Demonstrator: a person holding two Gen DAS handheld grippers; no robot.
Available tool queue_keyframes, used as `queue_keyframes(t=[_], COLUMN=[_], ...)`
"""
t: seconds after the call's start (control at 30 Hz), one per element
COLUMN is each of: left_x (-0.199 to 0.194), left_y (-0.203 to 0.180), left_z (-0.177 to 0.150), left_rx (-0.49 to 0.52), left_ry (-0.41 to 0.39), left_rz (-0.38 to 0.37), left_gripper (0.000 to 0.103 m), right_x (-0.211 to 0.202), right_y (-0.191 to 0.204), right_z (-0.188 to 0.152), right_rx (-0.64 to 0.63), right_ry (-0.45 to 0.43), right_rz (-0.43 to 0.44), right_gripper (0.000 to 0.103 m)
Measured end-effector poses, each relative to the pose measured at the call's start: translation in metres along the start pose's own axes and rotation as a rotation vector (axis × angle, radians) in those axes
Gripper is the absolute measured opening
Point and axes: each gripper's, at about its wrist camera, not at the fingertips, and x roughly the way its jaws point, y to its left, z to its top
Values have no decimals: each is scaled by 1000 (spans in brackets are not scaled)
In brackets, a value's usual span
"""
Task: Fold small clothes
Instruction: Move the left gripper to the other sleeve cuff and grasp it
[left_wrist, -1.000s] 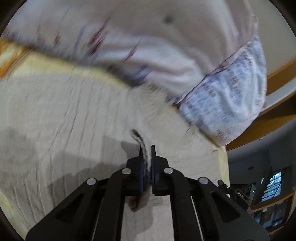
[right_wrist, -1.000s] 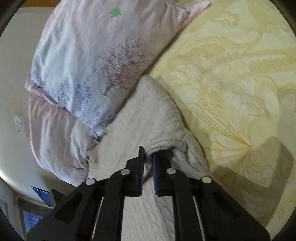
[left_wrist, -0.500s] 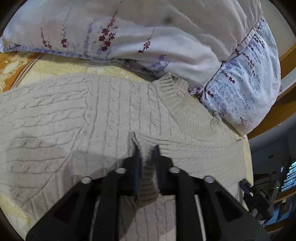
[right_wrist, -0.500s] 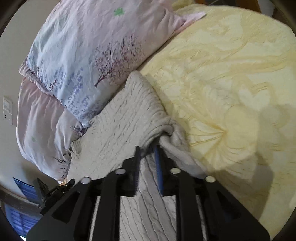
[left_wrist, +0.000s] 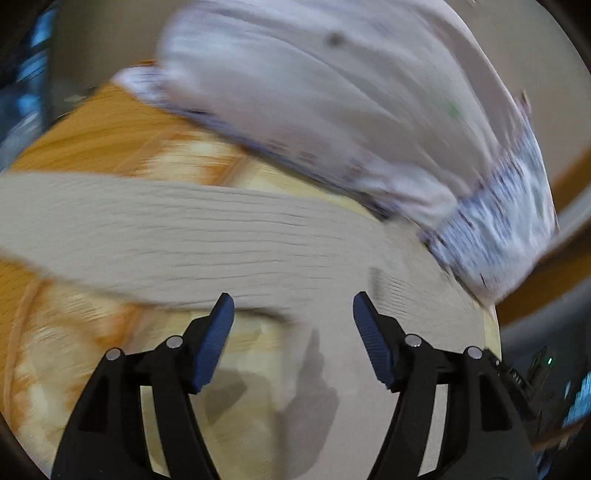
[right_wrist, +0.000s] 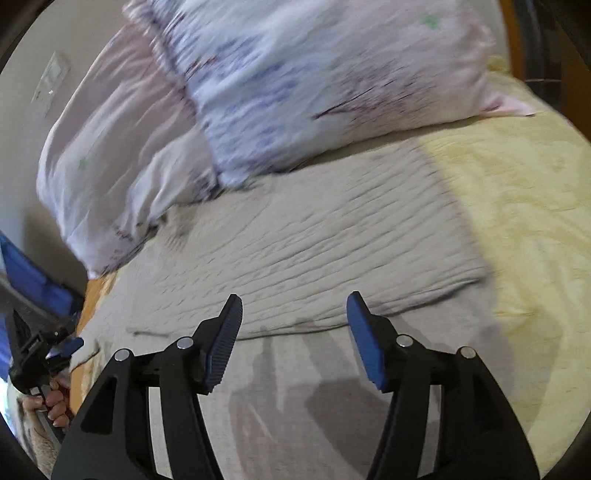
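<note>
A beige cable-knit sweater (right_wrist: 314, 240) lies flat on the yellow bedspread (right_wrist: 524, 206), its right side folded over with a straight edge. It shows blurred in the left wrist view (left_wrist: 207, 236), one sleeve stretching left. My left gripper (left_wrist: 293, 332) is open and empty, just above the knit. My right gripper (right_wrist: 293, 330) is open and empty, over the sweater's lower part. The left gripper also shows at the left edge of the right wrist view (right_wrist: 55, 350), held by a hand.
Two floral pillows (right_wrist: 314, 81) lie against the sweater's far edge. A second pale pillow (right_wrist: 110, 147) sits to their left. A wooden bed frame (left_wrist: 576, 280) runs along the right in the left wrist view. An orange patterned part of the bedspread (left_wrist: 110, 140) lies on the left.
Both grippers were shut on folds of the sweater and have opened, letting the knit drop flat. Both have pulled back and swung; the views are motion-blurred.
</note>
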Motion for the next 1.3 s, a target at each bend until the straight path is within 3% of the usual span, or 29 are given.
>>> queue_keyframes(t=[0.13, 0.27, 0.53, 0.8, 1.3], left_x=[-33, -39, -31, -34, -39], left_y=[64, 110, 162, 187, 223], left_z=[0, 2, 7, 9, 8], left_rx=[-167, -328, -544, -665, -789], left_ry=[-59, -81, -112, -184, -279], left_rz=[88, 61, 67, -9, -51], left_gripper=[64, 59, 54, 52, 26], right_x=[8, 9, -2, 5, 1], right_y=[8, 13, 10, 11, 2], right_z=[-6, -11, -10, -13, -17], right_rx=[-9, -12, 7, 11, 33], right_ry=[28, 47, 32, 59, 62], right_rz=[23, 38, 38, 46, 60], right_gripper=[64, 64, 64, 64, 65])
